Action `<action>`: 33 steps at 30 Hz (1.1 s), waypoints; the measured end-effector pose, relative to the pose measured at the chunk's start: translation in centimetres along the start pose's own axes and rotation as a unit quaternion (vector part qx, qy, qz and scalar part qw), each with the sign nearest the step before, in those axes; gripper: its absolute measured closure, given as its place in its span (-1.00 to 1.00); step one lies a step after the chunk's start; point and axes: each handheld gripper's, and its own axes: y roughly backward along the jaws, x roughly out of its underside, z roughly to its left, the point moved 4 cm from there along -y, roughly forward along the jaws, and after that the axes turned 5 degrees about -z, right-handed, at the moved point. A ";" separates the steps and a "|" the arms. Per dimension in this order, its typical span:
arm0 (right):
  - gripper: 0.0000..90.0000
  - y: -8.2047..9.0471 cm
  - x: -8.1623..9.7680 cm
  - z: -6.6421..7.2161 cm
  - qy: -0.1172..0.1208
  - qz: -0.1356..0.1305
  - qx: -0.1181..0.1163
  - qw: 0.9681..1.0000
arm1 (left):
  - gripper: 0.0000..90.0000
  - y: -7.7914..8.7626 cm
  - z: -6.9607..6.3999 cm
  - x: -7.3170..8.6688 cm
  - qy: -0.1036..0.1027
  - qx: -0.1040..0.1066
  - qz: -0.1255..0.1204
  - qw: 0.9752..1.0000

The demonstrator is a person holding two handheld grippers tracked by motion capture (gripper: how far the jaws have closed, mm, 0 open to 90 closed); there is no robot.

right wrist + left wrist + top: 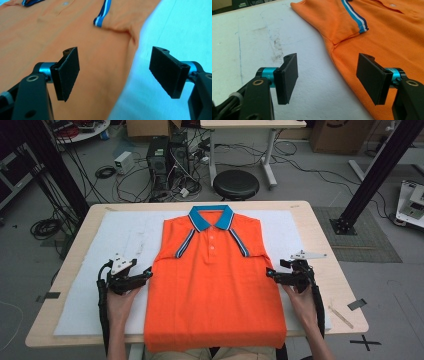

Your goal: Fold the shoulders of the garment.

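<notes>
Wood-toned table [320, 227] is carrying everything, with a white foam sheet [120, 227] lying over most of its top. On that sheet an orange polo shirt [215, 290] is lying flat, front up, taking up the middle; its hem is hanging slightly past the near edge of the table. Both short sleeves are lying folded in over the chest, so the striped blue-and-white cuffs [186, 245] are slanting inward on each side of the button placket. The blue collar [212, 216] is pointing to the far edge.

You are holding your left gripper [148, 272] just beside the shirt's left side edge, about midway down the body. In the left gripper view its jaws are standing wide apart and released: one black pad [288, 78] is sitting over bare foam sheet [262, 37], the other over orange fabric [392, 45], and the side seam is running between them. Nothing is being pinched there.

You are holding your right gripper [270, 273] just beside the opposite side edge, roughly level with the left one. In the right gripper view its jaws are also spread wide and released, with one pad [67, 72] above the shirt [50, 32] and the other above the sheet [180, 27]; the shirt's edge is passing between them, untouched by either pad. That view is slightly blurred.

Faint grey scuff marks [275, 46] are showing on the foam near the left gripper
</notes>
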 end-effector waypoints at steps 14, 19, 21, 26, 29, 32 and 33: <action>-0.43 2.4 2.4 1.1 0.016 -0.041 0.022 0.999 | -0.15 1.1 -0.1 0.1 0.050 0.043 -0.018 0.998; -0.43 2.3 2.4 1.1 0.013 -0.036 0.021 0.999 | -0.15 1.0 -0.2 0.2 0.050 0.048 -0.011 0.998; -0.43 2.3 2.4 1.1 0.015 -0.035 0.021 0.999 | -0.16 1.0 -0.2 0.3 0.049 0.047 -0.011 0.998; -0.43 2.2 2.4 1.2 0.019 -0.031 0.025 0.999 | -0.16 1.1 -0.2 0.3 0.051 0.049 -0.016 0.997; -0.41 2.1 2.4 1.1 0.018 -0.031 0.024 0.999 | -0.16 1.1 0.0 0.3 0.062 0.050 -0.017 0.997; -0.41 2.1 2.4 0.9 0.006 -0.023 0.024 0.999 | -0.16 1.0 0.1 0.3 0.067 0.053 -0.011 0.996; -0.41 2.0 2.4 0.9 0.008 -0.024 0.026 0.999 | -0.16 1.0 0.1 0.3 0.067 0.053 -0.011 0.996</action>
